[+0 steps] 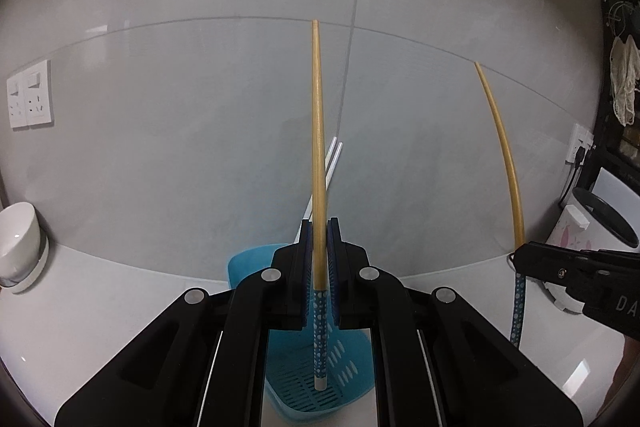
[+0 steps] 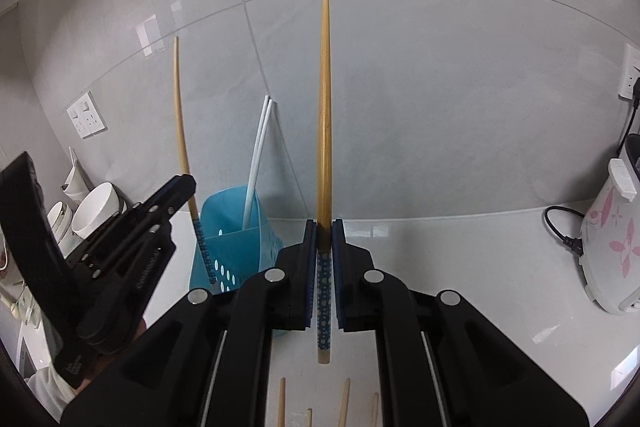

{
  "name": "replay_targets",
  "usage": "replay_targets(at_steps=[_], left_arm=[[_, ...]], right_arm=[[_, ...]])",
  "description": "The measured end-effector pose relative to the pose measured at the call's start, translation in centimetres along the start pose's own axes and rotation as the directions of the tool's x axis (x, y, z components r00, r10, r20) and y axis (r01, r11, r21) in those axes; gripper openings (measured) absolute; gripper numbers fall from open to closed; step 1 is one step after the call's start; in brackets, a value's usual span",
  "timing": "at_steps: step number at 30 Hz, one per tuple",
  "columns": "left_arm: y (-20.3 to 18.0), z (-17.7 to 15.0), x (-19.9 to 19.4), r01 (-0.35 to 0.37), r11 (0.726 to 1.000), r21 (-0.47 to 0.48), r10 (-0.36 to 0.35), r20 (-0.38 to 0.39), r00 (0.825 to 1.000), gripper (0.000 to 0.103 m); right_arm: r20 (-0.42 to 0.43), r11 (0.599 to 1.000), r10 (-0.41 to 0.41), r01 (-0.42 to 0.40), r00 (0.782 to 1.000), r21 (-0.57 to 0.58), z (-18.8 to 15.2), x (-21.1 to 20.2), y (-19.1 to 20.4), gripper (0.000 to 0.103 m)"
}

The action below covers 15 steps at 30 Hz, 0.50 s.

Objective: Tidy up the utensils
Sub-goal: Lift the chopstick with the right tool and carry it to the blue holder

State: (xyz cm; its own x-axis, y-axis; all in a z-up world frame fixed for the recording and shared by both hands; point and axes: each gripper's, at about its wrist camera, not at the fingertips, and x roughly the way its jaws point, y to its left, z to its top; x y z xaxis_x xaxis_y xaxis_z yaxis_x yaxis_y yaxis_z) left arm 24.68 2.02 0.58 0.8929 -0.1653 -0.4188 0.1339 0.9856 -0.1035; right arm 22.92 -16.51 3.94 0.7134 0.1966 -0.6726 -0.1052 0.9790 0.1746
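My left gripper point(image 1: 319, 231) is shut on a bamboo chopstick point(image 1: 318, 147) with a blue dotted handle, held upright. Its lower end hangs over the blue slotted utensil holder point(image 1: 248, 263). From the right wrist view, that left gripper point(image 2: 186, 183) and its chopstick point(image 2: 180, 115) are just left of the holder point(image 2: 228, 219). A pair of white chopsticks point(image 2: 258, 155) stands in the holder. My right gripper point(image 2: 324, 227) is shut on a matching chopstick point(image 2: 324, 107), upright and to the right of the holder. In the left wrist view the right gripper point(image 1: 520, 255) is at the far right.
Several plain wooden chopsticks point(image 2: 282, 403) lie on the white counter below my right gripper. White bowls point(image 2: 96, 211) are stacked at the left, and a rice cooker point(image 2: 608, 239) with its cord stands at the right. A grey tiled wall with sockets point(image 1: 30, 95) closes the back.
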Motion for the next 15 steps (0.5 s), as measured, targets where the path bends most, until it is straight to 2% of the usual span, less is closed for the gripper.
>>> replay_targets(at_steps=[10,15], left_arm=[[0.0,-3.1,4.3,-0.022,0.999,0.04,0.025,-0.069,0.997,0.007],[-0.1,-3.9,5.2,-0.005,0.999,0.036,0.01,-0.119,0.993,0.007]], right_arm=[[-0.031,1.0,-0.005,0.005,1.0,0.007,-0.3,1.9,-0.2,0.007],[-0.039,1.0,-0.009,0.009,0.999,0.007,-0.4,2.4,-0.1,0.007]])
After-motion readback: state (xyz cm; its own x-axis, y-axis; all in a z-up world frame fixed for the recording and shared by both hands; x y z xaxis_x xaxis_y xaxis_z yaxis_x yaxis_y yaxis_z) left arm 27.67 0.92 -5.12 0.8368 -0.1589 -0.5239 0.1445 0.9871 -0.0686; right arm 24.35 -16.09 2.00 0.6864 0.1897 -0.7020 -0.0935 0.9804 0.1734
